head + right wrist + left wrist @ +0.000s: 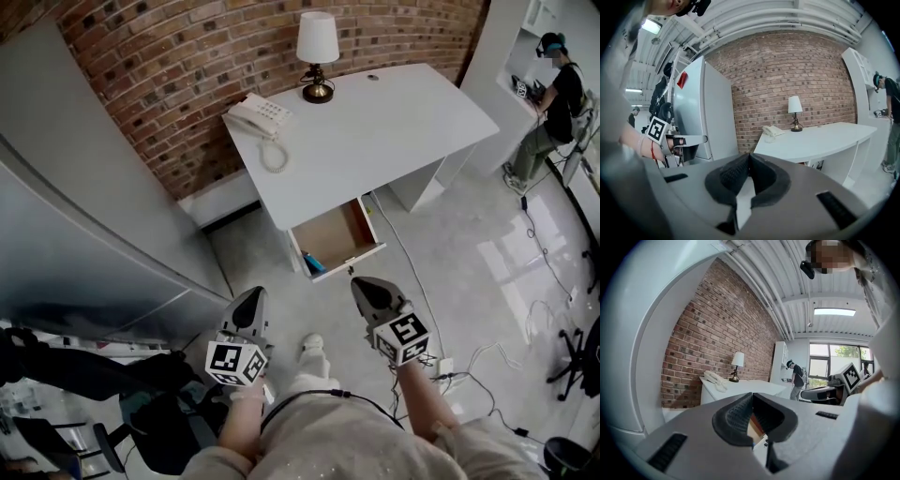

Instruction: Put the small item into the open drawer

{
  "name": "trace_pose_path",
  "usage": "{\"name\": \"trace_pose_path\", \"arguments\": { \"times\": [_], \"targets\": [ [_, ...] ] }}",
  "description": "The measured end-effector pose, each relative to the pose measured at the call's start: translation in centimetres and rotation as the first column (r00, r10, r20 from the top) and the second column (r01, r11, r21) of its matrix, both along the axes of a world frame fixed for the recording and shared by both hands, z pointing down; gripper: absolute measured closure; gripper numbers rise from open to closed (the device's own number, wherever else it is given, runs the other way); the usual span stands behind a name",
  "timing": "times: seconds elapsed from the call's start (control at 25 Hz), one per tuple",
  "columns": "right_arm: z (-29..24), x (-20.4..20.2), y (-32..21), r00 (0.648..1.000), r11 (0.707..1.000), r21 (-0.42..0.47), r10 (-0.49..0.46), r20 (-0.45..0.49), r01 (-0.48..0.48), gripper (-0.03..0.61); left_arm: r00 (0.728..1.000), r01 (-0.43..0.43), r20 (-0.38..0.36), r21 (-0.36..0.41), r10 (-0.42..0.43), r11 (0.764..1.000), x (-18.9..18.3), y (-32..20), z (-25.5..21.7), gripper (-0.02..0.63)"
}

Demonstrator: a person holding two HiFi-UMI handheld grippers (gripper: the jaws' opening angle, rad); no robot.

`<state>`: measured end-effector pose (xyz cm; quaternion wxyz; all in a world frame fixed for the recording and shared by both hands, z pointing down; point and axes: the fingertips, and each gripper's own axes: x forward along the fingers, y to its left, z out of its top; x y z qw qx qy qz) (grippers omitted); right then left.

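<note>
Brick wall backs a white desk that stands on a pale, glossy floor. Both grippers hang low, close to the person's body and short of the desk. The left gripper has its jaws pressed together, tips meeting, with nothing between them. The right gripper, near it, is closed the same way and also empty.

Just ahead of the right gripper's tips, a drawer stands pulled out from under the desk's near edge, its wooden bottom bare. A small blue item lies in the drawer's front corner, on the side toward the left gripper. It touches or nearly touches the front wall.

Farther out on the desk sit a phone and, beyond it by the wall, a lamp. No other small loose thing shows there. The blue piece is therefore probably the task's item, and it already rests inside the drawer.

It is too small to make out its shape or material. By its size it should be light, and one gripper would be enough for it. If it is smooth plastic it may slip, so a pinch across its narrow middle would hold best. Because it sits tight in the corner, the jaws would have to come from above, spread along the front wall, or one pad will foul the wood. A second person stands far off, beyond the desk's right end.
</note>
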<state>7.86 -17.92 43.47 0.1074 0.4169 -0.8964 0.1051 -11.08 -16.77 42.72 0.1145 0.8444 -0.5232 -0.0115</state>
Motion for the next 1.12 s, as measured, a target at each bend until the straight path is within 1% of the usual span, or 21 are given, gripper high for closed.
{"name": "trace_pose_path", "arguments": {
  "times": [0.32, 0.64, 1.12],
  "targets": [
    [-2.2, 1.2, 3.1, 0.998, 0.998, 0.034, 0.047, 0.031, -0.048, 0.574, 1.0, -0.017, 0.012, 0.048, 0.017, 0.999, -0.5, 2.9, -2.7, 0.607],
    [-4.1, 2.1, 5.9, 0.996, 0.995, 0.068, 0.074, 0.053, -0.077, 0.574, 1.0, -0.002, 0.014, 0.09, 0.001, 0.996, -1.7, 5.8, -4.6, 0.607],
    [-4.7, 2.0, 9.6, 0.993, 0.992, 0.083, 0.086, 0.077, -0.093, 0.574, 1.0, 0.007, 0.011, 0.109, -0.009, 0.994, -2.6, 10.0, -5.2, 0.607]
  ]
}}
